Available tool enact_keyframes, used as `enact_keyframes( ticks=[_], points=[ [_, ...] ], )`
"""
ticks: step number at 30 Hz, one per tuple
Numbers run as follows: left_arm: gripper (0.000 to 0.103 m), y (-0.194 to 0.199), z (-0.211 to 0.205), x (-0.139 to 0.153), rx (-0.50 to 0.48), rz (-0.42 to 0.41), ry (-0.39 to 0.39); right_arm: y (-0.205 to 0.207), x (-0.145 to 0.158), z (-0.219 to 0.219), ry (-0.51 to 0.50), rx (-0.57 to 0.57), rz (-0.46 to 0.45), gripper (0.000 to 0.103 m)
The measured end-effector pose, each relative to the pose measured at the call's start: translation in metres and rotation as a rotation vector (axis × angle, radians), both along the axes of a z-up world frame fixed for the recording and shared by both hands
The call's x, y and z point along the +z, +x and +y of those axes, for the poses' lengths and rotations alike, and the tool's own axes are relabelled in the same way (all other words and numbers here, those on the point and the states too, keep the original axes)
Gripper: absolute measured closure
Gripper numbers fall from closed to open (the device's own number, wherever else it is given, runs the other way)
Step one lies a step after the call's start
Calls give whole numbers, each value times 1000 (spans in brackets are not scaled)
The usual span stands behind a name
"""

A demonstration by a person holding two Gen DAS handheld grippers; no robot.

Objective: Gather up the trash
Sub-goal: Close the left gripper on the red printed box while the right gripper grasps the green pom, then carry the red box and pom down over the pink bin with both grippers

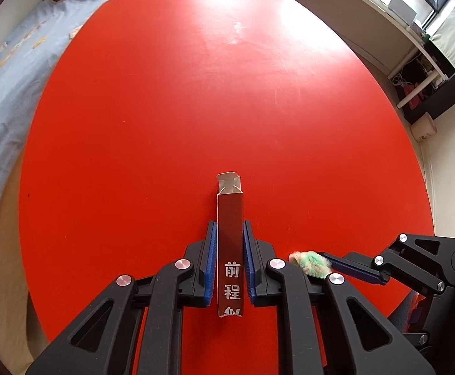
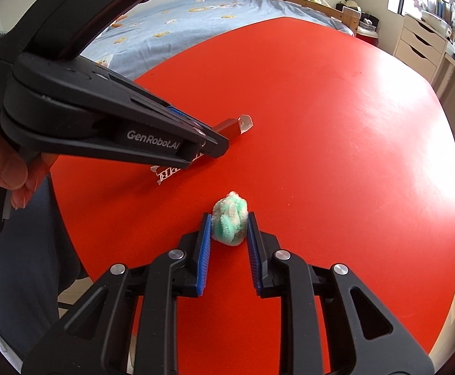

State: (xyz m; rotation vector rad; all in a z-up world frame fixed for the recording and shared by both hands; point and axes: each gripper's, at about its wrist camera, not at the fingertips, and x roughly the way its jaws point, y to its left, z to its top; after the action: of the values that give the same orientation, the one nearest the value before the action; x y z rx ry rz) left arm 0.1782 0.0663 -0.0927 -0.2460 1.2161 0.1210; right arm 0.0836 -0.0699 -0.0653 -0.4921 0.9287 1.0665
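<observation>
A slim dark red carton [image 1: 230,243] with white characters and an open torn flap lies on the red table [image 1: 196,93]. My left gripper [image 1: 230,225] is shut on it, blue pads pressed against both long sides. In the right wrist view the carton [image 2: 232,126] pokes out past the left gripper [image 2: 214,147]. A green and white fuzzy wad [image 2: 230,222] sits near the table's front edge, and my right gripper [image 2: 229,217] is shut on it, pads squeezing its sides. From the left wrist view, the wad [image 1: 308,261] shows at the tips of the right gripper [image 1: 327,259].
A bed with a light blue sheet [image 1: 8,78] [image 2: 180,22] runs along the table's far left side. White drawers [image 2: 421,47] and a white desk under the window [image 1: 383,9] stand beyond the table. A person's hand [image 2: 8,168] holds the left gripper's handle.
</observation>
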Motion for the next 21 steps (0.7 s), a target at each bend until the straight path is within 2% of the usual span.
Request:
enact_keyframes(
  ticks=[8, 15, 21],
  points=[
    [88, -13, -13, 17, -45, -61, 41, 2, 18, -11, 11, -41, -8, 82],
    [88, -37, -31, 50, -108, -144, 85, 1, 47, -24, 27, -74, -15, 82],
    [88, -71, -48, 77, -164, -220, 109, -18, 76, -44, 58, -83, -40, 82]
  ],
)
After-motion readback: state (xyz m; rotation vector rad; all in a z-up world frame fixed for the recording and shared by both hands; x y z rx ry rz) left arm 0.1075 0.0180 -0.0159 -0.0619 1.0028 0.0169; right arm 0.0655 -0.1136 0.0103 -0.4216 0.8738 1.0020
